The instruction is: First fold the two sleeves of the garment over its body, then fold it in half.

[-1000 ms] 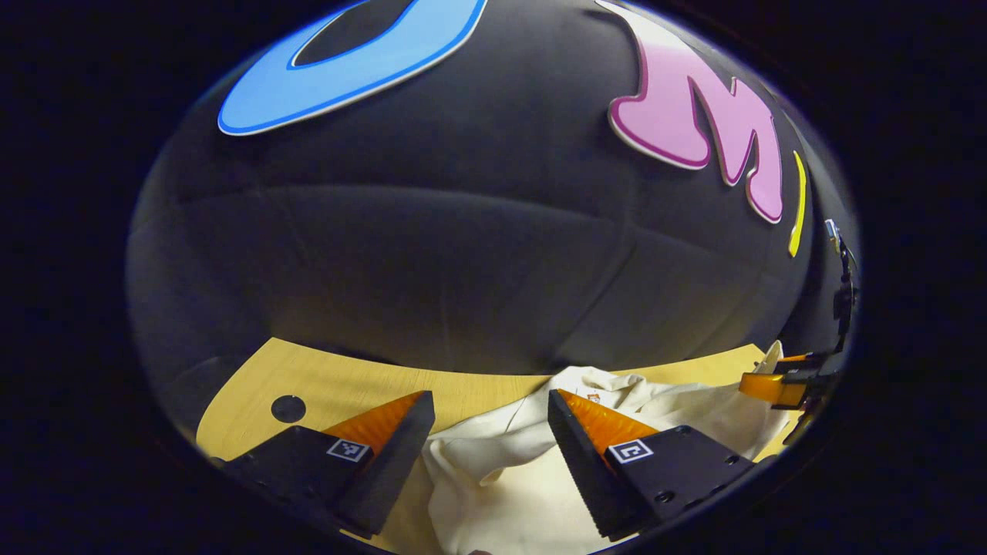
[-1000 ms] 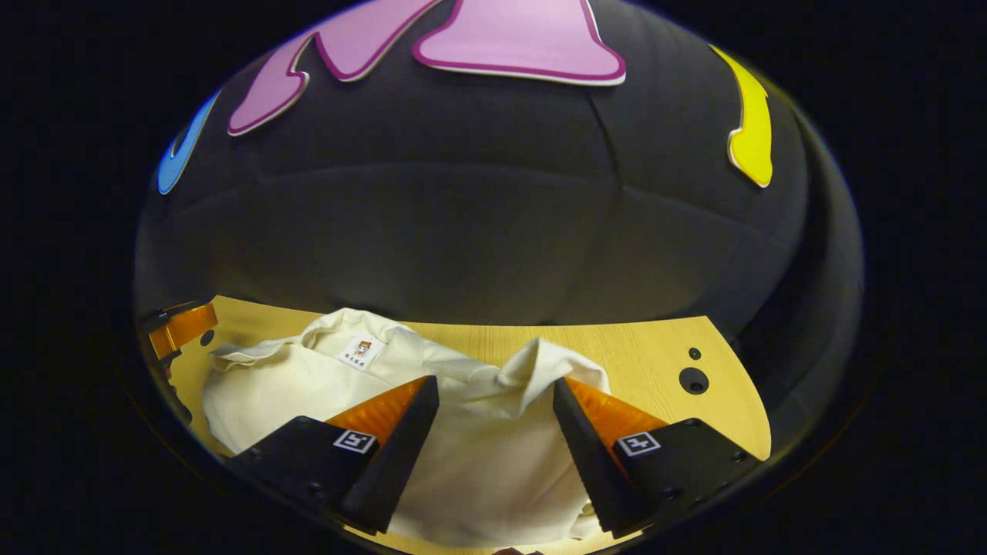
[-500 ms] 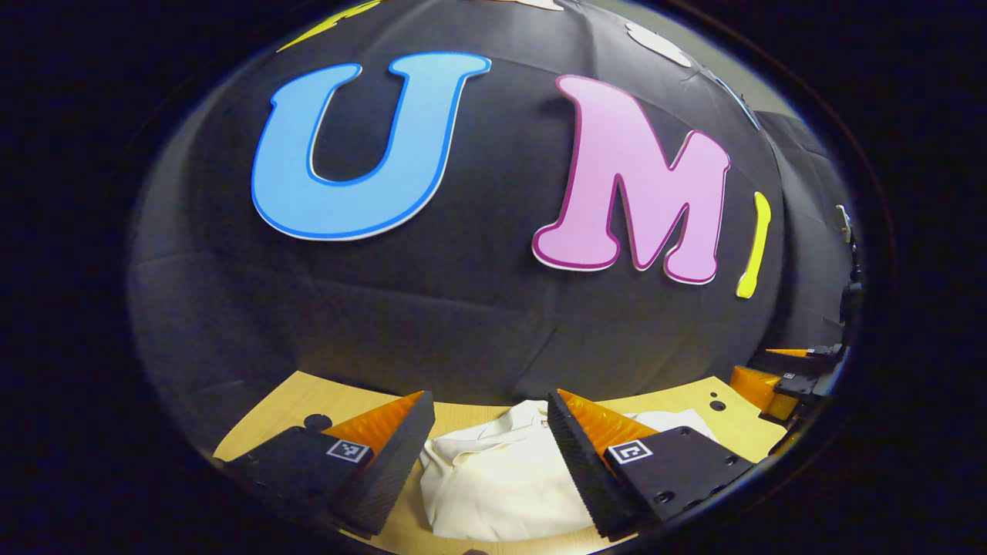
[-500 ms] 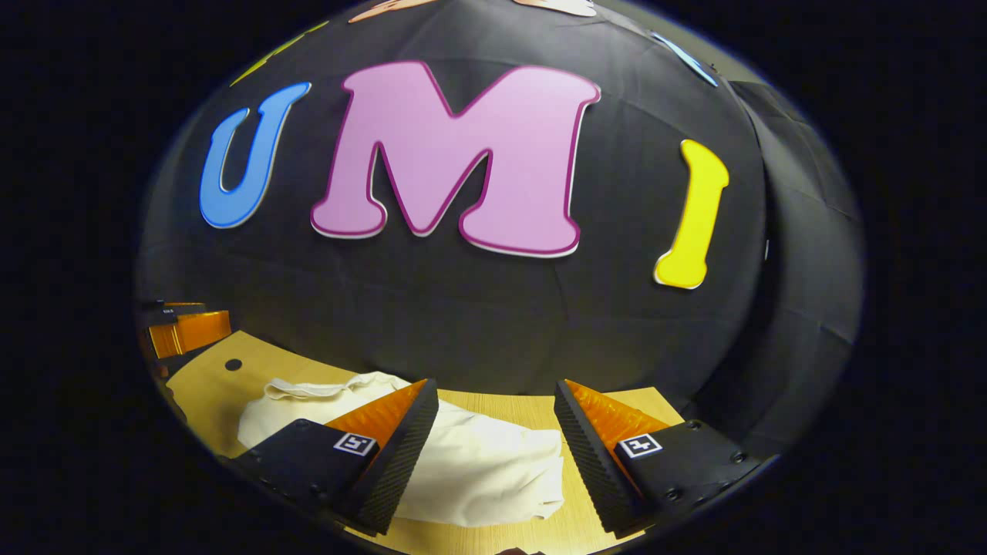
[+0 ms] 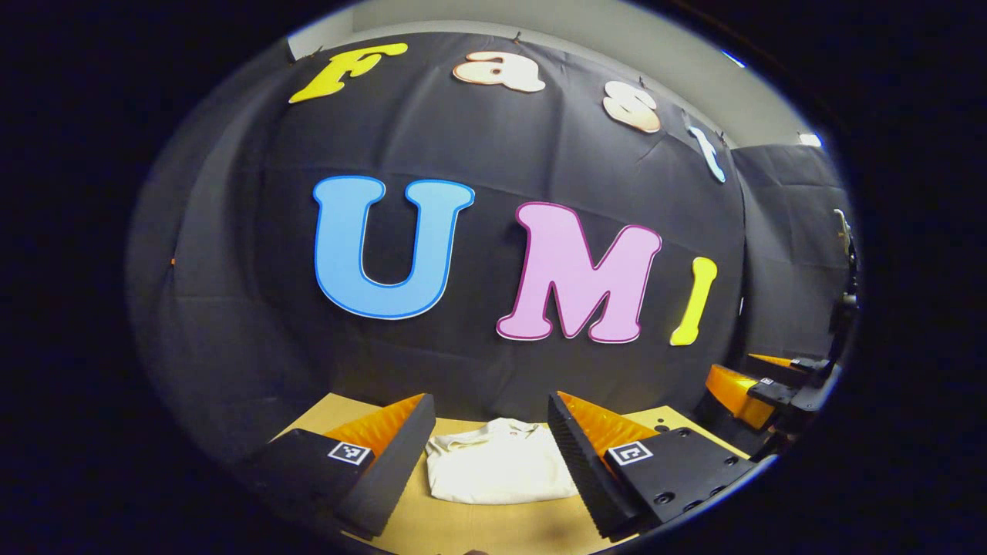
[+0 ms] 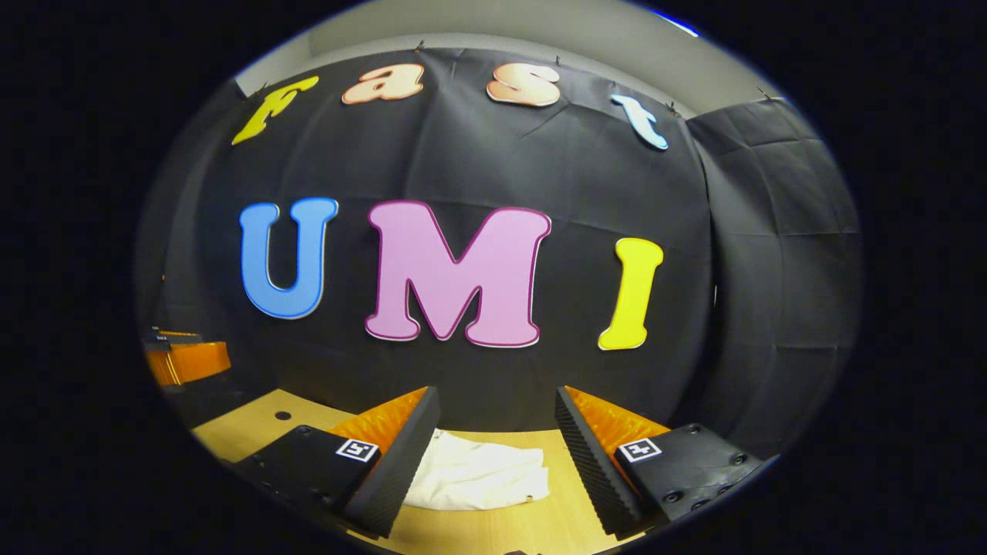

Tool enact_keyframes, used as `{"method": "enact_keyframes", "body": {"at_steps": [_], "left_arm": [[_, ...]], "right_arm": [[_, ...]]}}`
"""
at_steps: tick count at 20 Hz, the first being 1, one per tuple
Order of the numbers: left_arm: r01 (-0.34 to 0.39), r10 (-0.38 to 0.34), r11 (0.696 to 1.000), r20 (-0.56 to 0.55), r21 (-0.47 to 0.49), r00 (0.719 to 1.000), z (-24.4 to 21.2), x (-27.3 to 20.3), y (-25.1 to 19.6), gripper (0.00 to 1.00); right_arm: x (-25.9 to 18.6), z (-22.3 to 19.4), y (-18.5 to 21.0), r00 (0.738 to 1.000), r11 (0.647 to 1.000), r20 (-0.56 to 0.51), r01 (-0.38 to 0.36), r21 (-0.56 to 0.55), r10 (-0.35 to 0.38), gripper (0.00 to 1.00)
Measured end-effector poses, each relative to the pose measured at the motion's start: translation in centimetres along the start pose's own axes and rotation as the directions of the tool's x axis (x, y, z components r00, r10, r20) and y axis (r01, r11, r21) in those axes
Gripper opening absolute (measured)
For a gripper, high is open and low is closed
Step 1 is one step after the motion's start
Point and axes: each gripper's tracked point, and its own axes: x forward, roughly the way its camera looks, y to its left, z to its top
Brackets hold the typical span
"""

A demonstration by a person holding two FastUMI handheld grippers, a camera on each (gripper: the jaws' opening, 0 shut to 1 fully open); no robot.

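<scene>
Shirt folded, both grippers clear

The shirt (image 5: 497, 472) sits bundled near the table's (image 5: 493, 528) back edge; left gripper (image 5: 490, 451) and right gripper (image 6: 493, 455) both hang spread wide, seemingly holding nothing.

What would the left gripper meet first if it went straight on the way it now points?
Probably the folded garment on the table: it lies straight ahead between the open fingers of the left gripper. If the line runs higher than it seems, the booth wall comes first; depth is unclear.
</scene>
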Motion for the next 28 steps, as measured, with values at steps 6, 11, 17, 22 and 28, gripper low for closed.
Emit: {"method": "enact_keyframes", "body": {"at_steps": [6,11,17,22,28], "left_arm": [[0.0,-0.002,1.0,0.101,0.02,0.995,3.4,-9.1,-1.1,0.95],[-0.008,0.012,1.0,0.176,-0.025,0.984,4.3,-15.4,-1.1,0.96],[-0.042,0.029,0.998,0.256,0.044,0.966,4.9,-17.7,-1.6,0.95],[-0.035,0.029,0.999,0.232,0.022,0.972,4.3,-16.8,-1.5,0.96],[-0.029,0.02,0.999,0.205,0.041,0.979,2.9,-15.9,-1.7,0.96]], "right_arm": [[-7.5,4.4,1.2,0.993,0.997,0.102,-0.048,-0.064,0.055,0.96],[-12.6,5.4,1.8,0.987,0.995,0.135,-0.082,-0.058,0.089,0.96],[-15.1,2.3,1.1,0.995,0.997,0.066,-0.076,-0.003,0.076,0.96],[-14.9,1.9,1.3,0.996,0.998,0.054,-0.069,-0.01,0.069,0.96],[-15.1,1.6,1.3,0.996,0.998,0.069,-0.056,-0.039,0.058,0.96]]}}
